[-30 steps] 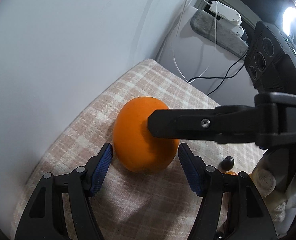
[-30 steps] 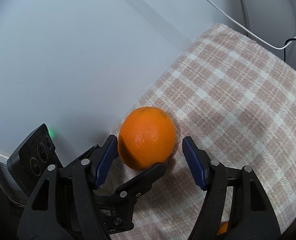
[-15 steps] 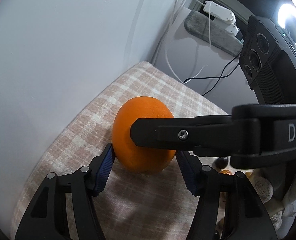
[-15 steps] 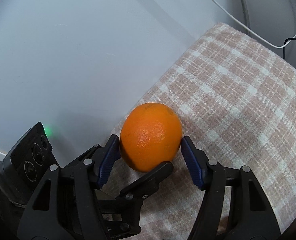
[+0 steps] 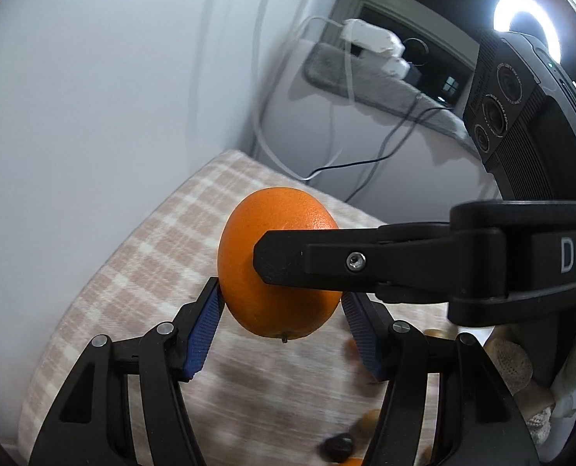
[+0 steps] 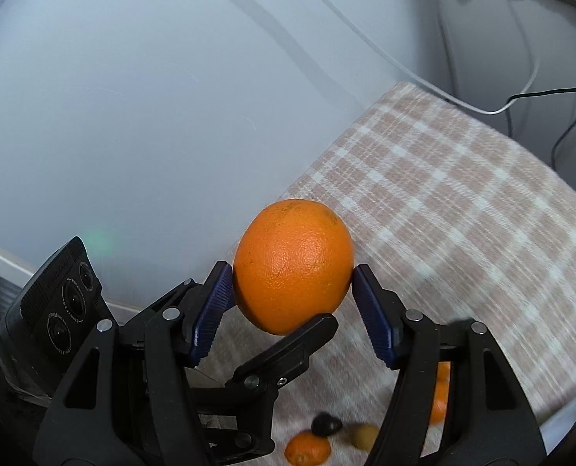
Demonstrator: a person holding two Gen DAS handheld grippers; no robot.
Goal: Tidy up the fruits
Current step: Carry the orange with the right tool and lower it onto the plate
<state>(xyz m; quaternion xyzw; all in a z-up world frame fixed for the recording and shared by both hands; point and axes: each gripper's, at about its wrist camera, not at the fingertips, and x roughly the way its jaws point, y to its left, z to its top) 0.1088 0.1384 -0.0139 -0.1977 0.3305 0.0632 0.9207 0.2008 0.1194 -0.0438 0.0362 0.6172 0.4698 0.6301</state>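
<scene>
i have the orange pinched in my right tool: its two blue pads press on the fruit's left and right sides, the jaws closed as far as the fruit's width allows. the orange hangs clear of the checked cloth that covers the bench, up near the pale wall.

in the left wrist view the same orange sits between the blue pads of my left tool. the left pad touches the peel low on its side; the right pad reaches the fruit's edge, but one black finger of the right tool crosses in front there and i cannot tell how firmly that side bears. so both tools are closed to the orange's width around it, from different directions.

no bowl, basket or other container shows in either view. further back on the cloth, blurred, lie loose pieces: a half orange cut side down, a small dark fruit, a yellowish round one, and another orange piece partly hidden behind my right tool's finger.

white and black cables trail down behind the bench, and a ring light glows at the top right.
</scene>
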